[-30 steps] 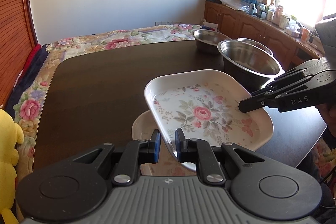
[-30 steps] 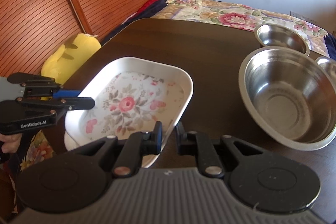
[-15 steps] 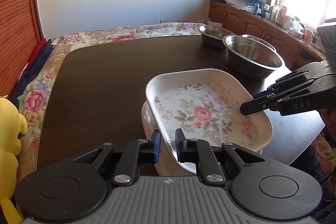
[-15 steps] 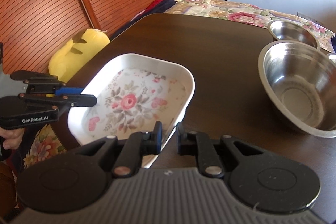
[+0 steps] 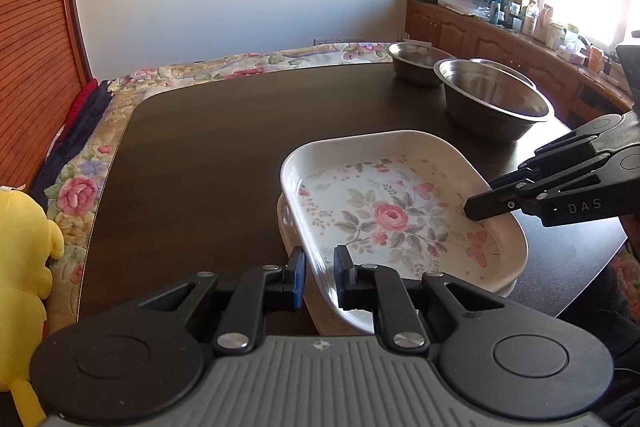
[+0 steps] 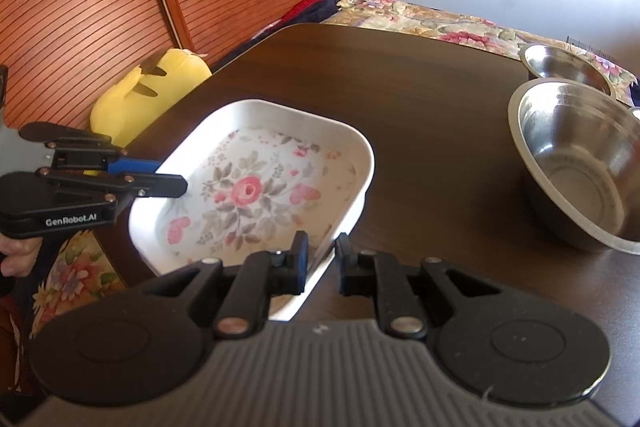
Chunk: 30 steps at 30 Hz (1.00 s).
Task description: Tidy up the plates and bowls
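Observation:
A white rectangular plate with a rose pattern is held by both grippers. My left gripper is shut on its near rim; my right gripper is shut on the opposite rim, and the plate shows there too. It sits nearly level, just above or resting on a second white plate whose edge shows beneath. A large steel bowl and a smaller steel bowl stand on the far right of the dark table.
A third steel rim shows behind the large bowl. A yellow plush toy sits beside the table's left edge. A floral bedspread lies beyond the far edge. A cluttered wooden counter runs under the window.
Both grippers have carried the floral plate down and toward the near table edge, over the second white plate. The steel bowls now lie farther away.

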### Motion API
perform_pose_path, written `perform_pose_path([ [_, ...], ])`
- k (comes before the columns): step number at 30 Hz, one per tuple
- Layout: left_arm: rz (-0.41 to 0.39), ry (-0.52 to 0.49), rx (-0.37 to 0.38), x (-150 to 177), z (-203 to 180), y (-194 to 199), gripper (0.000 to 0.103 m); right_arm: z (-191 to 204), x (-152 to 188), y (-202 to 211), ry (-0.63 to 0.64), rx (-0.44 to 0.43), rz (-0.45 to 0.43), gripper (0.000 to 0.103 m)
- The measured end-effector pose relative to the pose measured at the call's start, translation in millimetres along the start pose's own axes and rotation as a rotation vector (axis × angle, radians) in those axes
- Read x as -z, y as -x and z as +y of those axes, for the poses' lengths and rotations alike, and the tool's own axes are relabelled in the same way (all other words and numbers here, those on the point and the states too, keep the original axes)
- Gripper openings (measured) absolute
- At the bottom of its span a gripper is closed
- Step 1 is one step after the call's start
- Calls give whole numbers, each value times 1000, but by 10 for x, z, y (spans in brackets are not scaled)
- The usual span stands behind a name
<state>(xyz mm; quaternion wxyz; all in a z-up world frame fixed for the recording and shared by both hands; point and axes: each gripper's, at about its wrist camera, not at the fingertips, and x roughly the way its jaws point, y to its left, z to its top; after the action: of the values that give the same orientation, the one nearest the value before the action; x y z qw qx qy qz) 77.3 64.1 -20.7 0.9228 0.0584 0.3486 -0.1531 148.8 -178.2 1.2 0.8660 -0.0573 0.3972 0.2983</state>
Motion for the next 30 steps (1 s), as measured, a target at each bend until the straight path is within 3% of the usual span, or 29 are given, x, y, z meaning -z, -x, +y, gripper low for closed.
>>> perform_pose_path([
  [17,-8,12,-15,88,25,-14,17,-41,0,17,-4,-1,-33,18],
  [24,-17,32,-11,137,26,-67,23,3,63,31,17,13,-70,19],
  [27,-16,40,-11,129,35,-77,31,10,94,36,13,19,-90,19],
  [30,-22,44,-11,124,34,-71,47,3,104,43,5,16,-102,19],
])
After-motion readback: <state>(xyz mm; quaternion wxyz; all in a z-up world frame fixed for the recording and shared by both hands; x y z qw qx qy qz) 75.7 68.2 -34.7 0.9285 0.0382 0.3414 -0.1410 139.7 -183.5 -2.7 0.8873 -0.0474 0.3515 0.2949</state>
